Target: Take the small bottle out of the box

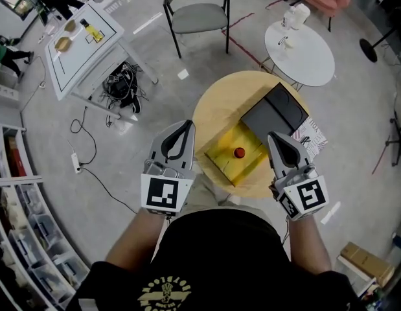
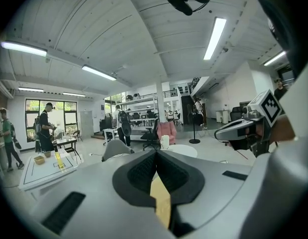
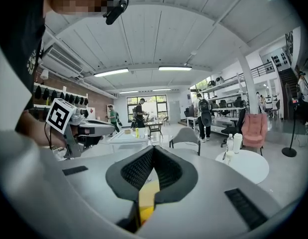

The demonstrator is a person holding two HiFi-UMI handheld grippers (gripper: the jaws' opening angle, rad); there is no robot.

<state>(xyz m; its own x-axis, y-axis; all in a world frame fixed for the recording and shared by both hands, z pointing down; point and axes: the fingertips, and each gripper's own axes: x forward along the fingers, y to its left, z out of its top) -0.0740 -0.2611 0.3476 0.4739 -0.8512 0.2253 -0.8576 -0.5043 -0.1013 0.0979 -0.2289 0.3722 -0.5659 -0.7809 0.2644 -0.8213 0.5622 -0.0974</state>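
Your left tongs and right tongs are both pressed together, pinching nothing, 1 at each side of the open yellow box on the round worktop. The small bottle sits inside that box, and only its red top shows.

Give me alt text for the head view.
A person holds the left hand-held gripper and right hand-held gripper, both shut, beside an open yellow box on a round table; a red-capped small bottle sits inside.
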